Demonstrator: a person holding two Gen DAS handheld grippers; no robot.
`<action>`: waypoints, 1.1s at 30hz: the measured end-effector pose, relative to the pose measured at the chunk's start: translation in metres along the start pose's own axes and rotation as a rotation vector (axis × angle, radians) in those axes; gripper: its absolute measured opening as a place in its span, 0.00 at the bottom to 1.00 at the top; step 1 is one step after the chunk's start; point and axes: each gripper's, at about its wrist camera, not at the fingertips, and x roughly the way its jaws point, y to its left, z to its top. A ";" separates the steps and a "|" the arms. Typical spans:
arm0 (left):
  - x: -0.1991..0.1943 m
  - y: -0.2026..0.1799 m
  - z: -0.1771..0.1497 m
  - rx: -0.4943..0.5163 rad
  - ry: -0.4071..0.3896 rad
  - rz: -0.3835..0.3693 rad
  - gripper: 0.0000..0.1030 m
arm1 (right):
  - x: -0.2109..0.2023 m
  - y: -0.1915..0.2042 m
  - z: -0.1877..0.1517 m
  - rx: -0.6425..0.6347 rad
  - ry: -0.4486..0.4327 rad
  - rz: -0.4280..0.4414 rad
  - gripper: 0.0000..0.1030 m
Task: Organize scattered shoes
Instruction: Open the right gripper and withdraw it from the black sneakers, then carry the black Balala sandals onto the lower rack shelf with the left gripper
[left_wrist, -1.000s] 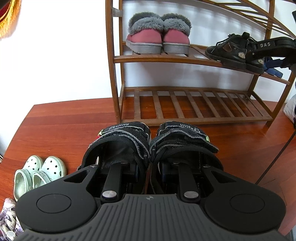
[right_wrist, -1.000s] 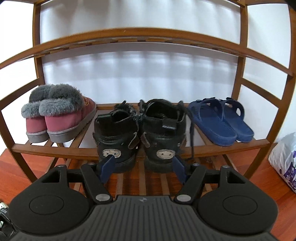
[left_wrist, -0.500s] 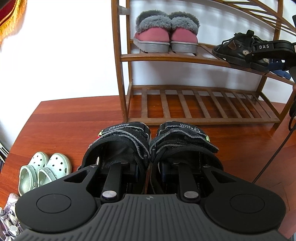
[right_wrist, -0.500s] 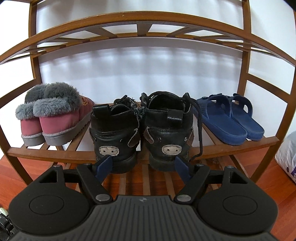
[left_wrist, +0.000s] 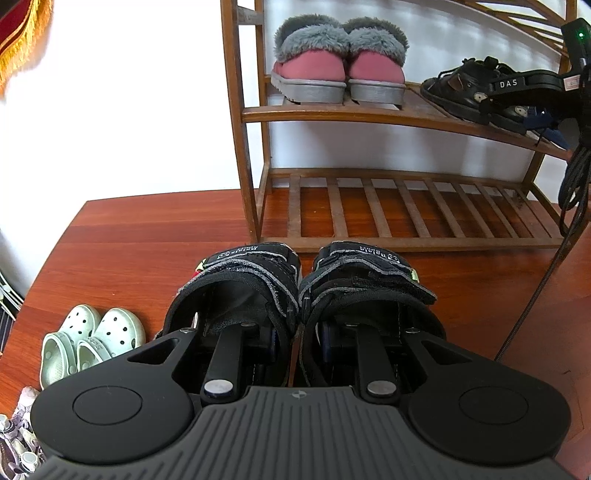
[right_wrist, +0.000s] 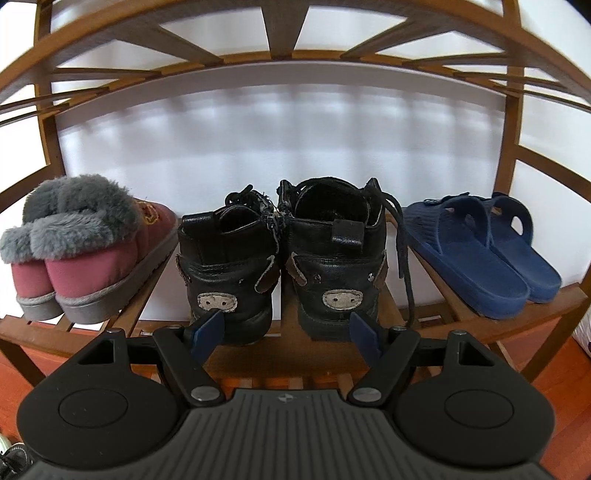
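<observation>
Your left gripper (left_wrist: 297, 338) pinches the black sandals (left_wrist: 299, 291) together, your right gripper (right_wrist: 284, 330) stands wide and empty behind the shelved black boots (right_wrist: 282, 258): next, set the pair on the bottom shelf (left_wrist: 406, 206).

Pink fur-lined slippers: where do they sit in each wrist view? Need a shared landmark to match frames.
Left wrist: pink fur-lined slippers top centre, toes toward the camera, at the left end of the rack's middle shelf.
Right wrist: the same pair far left on that shelf, heels toward the camera.
Shared landmark: black lace-up shoes, right of the slippers in both views.
</observation>
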 end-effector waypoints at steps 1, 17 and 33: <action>0.001 -0.001 0.001 0.000 0.000 0.000 0.23 | 0.002 0.000 0.001 -0.002 -0.001 0.001 0.78; 0.046 -0.028 0.025 0.002 -0.021 -0.032 0.23 | -0.043 -0.016 -0.009 -0.076 0.051 0.092 0.77; 0.120 -0.055 0.050 0.008 -0.060 0.005 0.23 | -0.097 -0.054 -0.066 -0.080 0.169 0.081 0.78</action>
